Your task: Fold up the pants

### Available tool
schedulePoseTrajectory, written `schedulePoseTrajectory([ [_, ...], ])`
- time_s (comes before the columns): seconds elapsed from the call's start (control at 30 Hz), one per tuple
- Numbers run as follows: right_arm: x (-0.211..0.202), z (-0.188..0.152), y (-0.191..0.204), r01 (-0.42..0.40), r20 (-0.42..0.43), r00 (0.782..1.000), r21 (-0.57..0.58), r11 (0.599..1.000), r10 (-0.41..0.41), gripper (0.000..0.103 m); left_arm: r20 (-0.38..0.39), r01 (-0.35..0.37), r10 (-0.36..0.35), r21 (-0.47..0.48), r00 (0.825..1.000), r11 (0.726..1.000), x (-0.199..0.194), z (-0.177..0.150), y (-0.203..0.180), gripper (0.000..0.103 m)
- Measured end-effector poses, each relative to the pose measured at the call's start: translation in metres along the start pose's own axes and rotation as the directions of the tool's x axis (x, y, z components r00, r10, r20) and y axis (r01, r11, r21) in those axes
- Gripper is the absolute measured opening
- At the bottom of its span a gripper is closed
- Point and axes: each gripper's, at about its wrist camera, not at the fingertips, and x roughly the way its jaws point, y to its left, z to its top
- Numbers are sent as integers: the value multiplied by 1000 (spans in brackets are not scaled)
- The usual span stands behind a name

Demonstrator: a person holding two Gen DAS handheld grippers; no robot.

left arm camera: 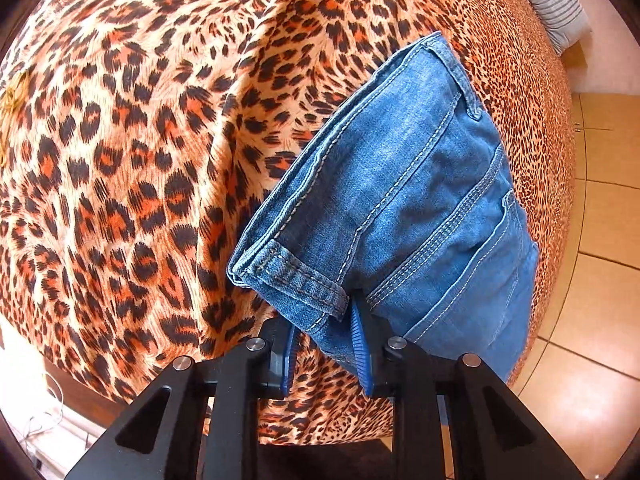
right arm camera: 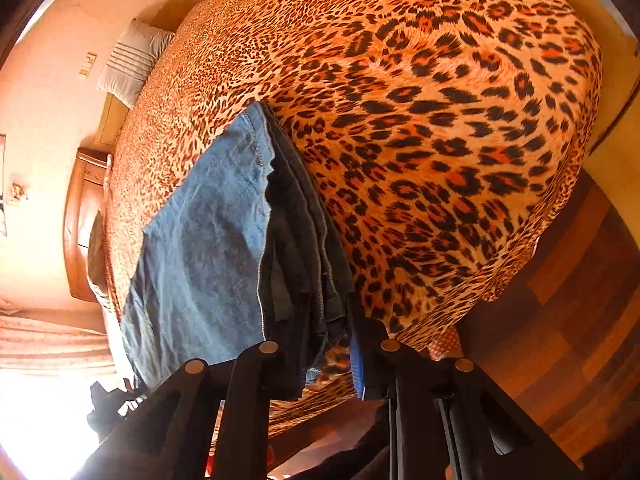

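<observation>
**Jeans gripped at both ends on a leopard-print bed**

Bedspread in leopard print fills both views, covering the whole bed and lying in soft wrinkles. Tiled floor runs along the bed's edge in the left wrist view; wooden boards show in the right wrist view. A wooden nightstand stands by the wall, and a striped pillow lies at the far corner of the bed. Nothing blocks the way to the cloth.

The jeans lie folded on the bedspread near its edge, several layers thick. In the left wrist view a hem corner and stitched seams face up, and the stack runs away from the camera. In the right wrist view the pale inner side of the denim shows beside darker stacked layers.

The left gripper is nearly closed, its blue pads pinching the near edge of the jeans just under the hem. The right gripper is likewise narrowed on the dark layers; its left finger is hidden behind the cloth.
</observation>
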Motion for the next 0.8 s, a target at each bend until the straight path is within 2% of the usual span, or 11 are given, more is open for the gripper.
schedulePoseTrajectory([
  [0.07,1,-2,-3,-16,4,1000,41,999,16,19,-23,28,-29,-9,999,1000,-4,0,3,24],
  [0.13,-11,-7,-7,-89,56,995,83,993,84,25,-41,45,-44,28,998,999,-17,-5,4,25],
  [0.17,-18,-10,-11,-124,80,990,113,986,115,30,-56,42,-38,78,998,996,-26,-8,0,30],
  [0.23,-33,-20,-22,-175,126,980,165,971,155,52,-78,51,-35,218,996,975,-45,-18,-14,39],
  [0.27,-38,-26,-26,-201,142,974,180,963,177,61,-77,41,-19,301,997,953,-54,-23,-26,45],
  [0.37,-42,-44,-32,-235,163,965,189,953,206,63,-16,-54,73,535,997,843,-71,-38,-79,58],
  [0.43,-32,-55,-33,-259,158,960,201,945,229,63,13,-81,93,625,996,776,-70,-43,-120,61],
  [0.6,3,-67,-20,-376,157,924,217,901,348,63,-77,-16,103,722,992,691,-27,-56,-230,61],
  [0.7,18,-65,-18,-378,149,924,222,899,352,63,-103,-12,150,787,983,617,11,-72,-296,61],
  [0.77,25,-65,-19,-464,175,884,239,853,433,63,-134,7,184,827,974,563,37,-88,-334,61],
  [0.8,27,-65,-19,-480,186,876,231,846,446,63,-136,5,209,848,968,530,54,-93,-355,61],
])
